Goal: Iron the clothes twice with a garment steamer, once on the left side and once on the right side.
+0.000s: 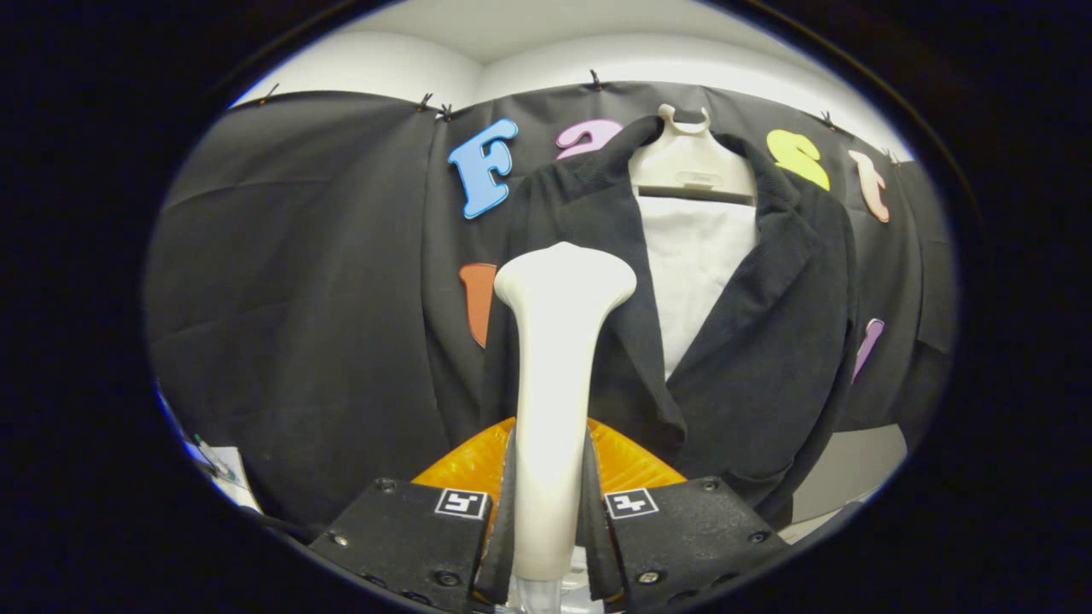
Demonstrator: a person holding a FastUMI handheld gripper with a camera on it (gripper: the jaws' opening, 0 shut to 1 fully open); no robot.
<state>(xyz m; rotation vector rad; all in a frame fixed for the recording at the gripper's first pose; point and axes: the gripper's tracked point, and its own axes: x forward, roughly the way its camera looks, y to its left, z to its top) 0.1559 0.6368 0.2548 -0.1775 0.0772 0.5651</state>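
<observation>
Garment steamer, a cream-white plastic wand with a flared head (554, 375), stands upright, clamped between the gripper's (546, 512) 2 fingers, which squeeze its handle from both sides. Its head rises well past the fingertips and sits in front of the dark corduroy jacket's (768, 341) lapel, though I can't tell if it actually touches the fabric. The jacket hangs on a cream plastic hanger (691, 166) against the black cloth wall (299, 298), open at the front with a white lining showing just below the hanger. A pale wall and ceiling (512, 51) show above the cloth. An orange ribbed part (631, 460) sits just behind the fingers, around the steamer's handle.
</observation>
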